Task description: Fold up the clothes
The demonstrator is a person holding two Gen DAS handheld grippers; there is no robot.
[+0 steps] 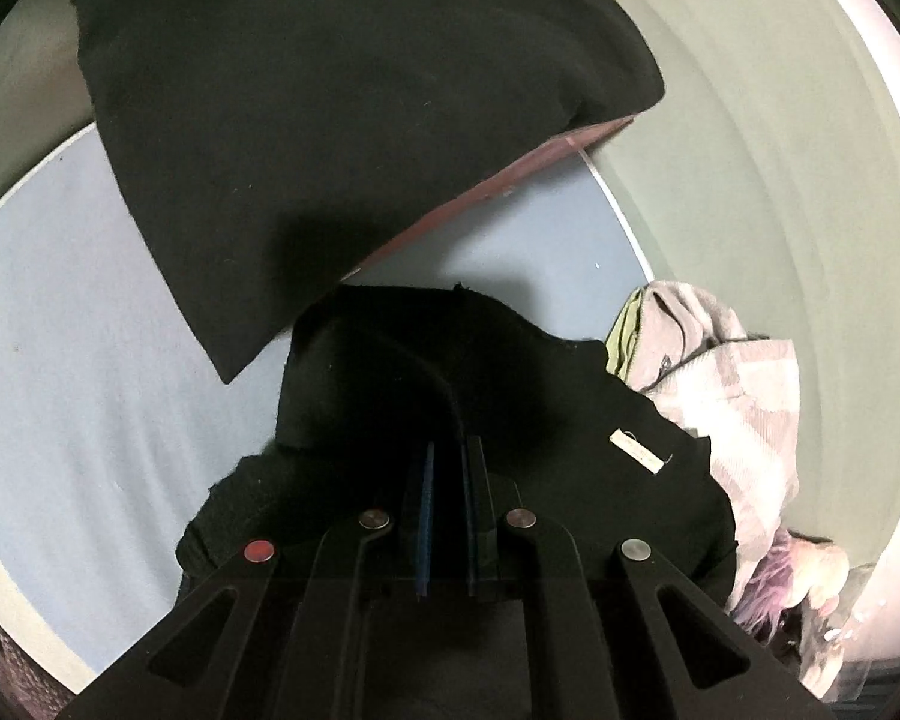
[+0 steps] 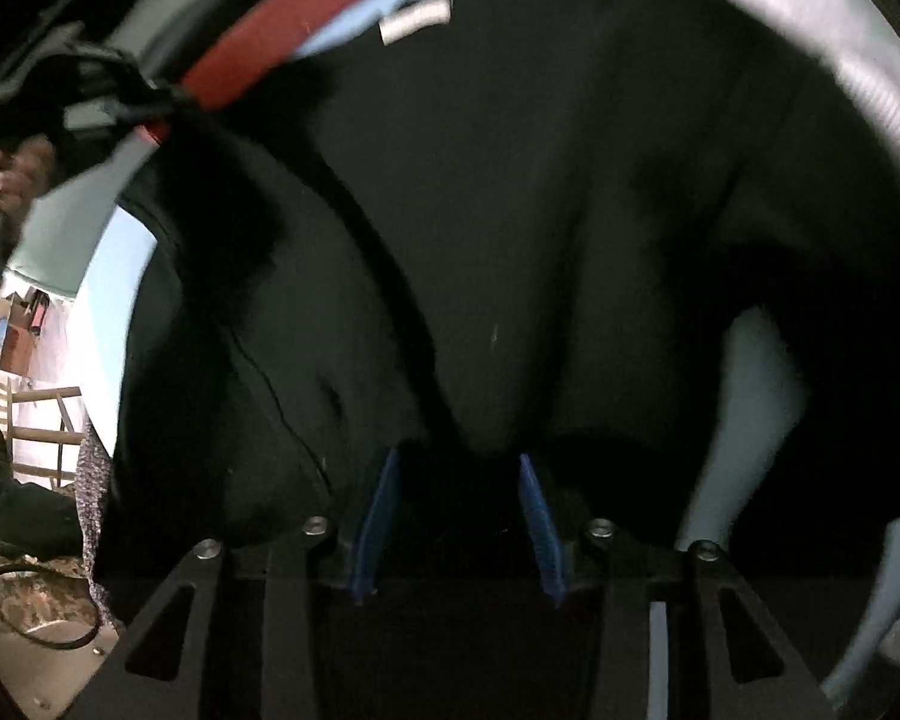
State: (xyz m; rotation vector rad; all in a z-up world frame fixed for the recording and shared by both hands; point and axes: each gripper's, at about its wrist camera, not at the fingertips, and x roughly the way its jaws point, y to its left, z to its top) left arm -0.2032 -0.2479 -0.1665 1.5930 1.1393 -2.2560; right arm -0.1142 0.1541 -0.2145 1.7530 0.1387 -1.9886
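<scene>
A crumpled black garment (image 1: 510,390) with a white label (image 1: 636,450) lies on the blue mat (image 1: 60,330). My left gripper (image 1: 447,450) is shut on a raised ridge of its cloth, the blue pads nearly together. In the right wrist view the same black garment (image 2: 570,210) fills the frame, its label (image 2: 414,21) at the top. My right gripper (image 2: 459,480) points down onto it with its blue pads (image 2: 384,516) apart. Black cloth lies between them and they do not press on it.
A second, folded black garment (image 1: 330,120) rests over a red board (image 1: 510,180) at the back. To the right is a pile of grey, white and green clothes (image 1: 732,372). A person's hand (image 2: 18,180) shows at the left edge.
</scene>
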